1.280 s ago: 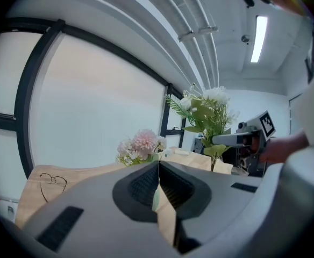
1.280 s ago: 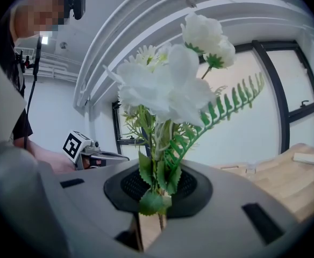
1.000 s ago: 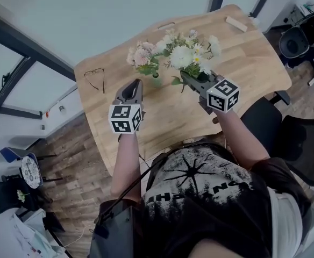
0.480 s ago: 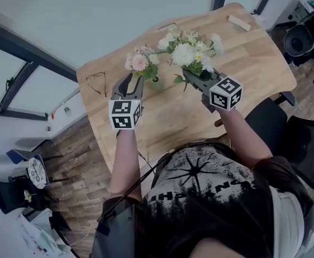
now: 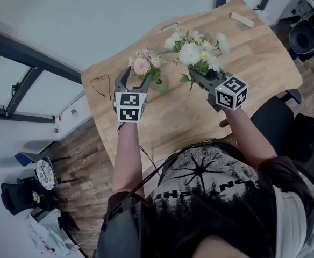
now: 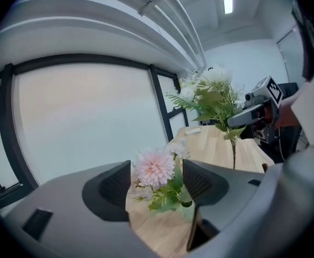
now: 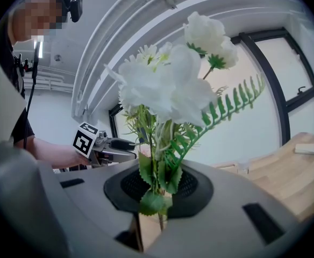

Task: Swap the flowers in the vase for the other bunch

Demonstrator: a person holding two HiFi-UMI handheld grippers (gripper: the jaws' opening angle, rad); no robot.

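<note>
A pink flower bunch (image 5: 144, 64) stands in a small green glass vase (image 5: 158, 83) on the wooden table (image 5: 264, 58). My left gripper (image 5: 135, 74) reaches around it from the near side. Its jaws are opening, and the pink bloom (image 6: 155, 167) sits between them untouched, above the vase (image 6: 186, 210). My right gripper (image 5: 194, 75) is shut on the stems of a white bunch with green fern (image 5: 195, 50), held upright in the air to the right of the vase. In the right gripper view the stems (image 7: 158, 183) are pinched between the jaws.
A pair of glasses (image 5: 99, 83) lies at the table's left edge. A small wooden block (image 5: 242, 19) and a flat piece (image 5: 169, 26) lie at the far edge. A dark chair (image 5: 302, 138) stands to the right. Large windows line the wall beyond the table.
My left gripper moved forward to the pink bunch and its jaws went from shut to wide apart around it. The right gripper with the white bunch drifted slightly sideways.
</note>
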